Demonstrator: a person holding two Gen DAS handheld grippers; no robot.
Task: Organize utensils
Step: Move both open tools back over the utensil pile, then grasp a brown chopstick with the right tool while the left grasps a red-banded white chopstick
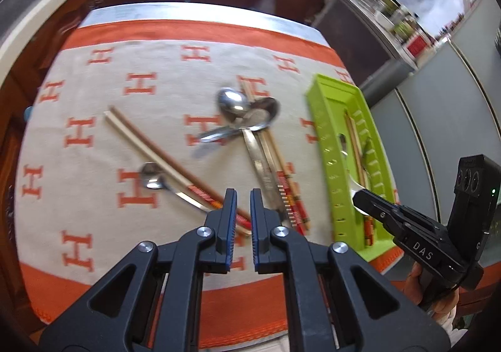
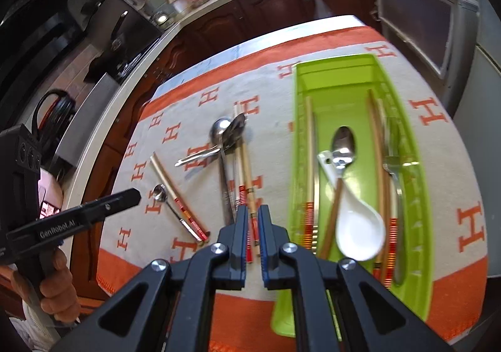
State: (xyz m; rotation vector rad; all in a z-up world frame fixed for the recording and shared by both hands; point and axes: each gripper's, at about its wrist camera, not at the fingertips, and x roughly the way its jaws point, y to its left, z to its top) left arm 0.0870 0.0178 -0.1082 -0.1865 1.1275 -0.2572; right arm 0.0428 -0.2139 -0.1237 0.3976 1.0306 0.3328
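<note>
Cloth [image 2: 438, 145] over desk: beige field, repeating orange H motifs, solid orange border. Tray [image 2: 422, 201]: lime green. Ceramic spoon [image 2: 360, 226] in tray: plain white. Metal spoon [image 2: 343, 142] in tray: shiny silver. Chopsticks [image 1: 150, 145] on cloth: pale tan and brown shafts, ends banded red, orange and white. Spoons [image 1: 233, 101] on cloth: silver. Left tongs [image 1: 242, 214]: black bodies, blue ribbed pads, silver pivot bolts. Right tongs [image 2: 253, 226]: same colouring. Cabinet fronts [image 2: 281, 7]: dark reddish brown.
</note>
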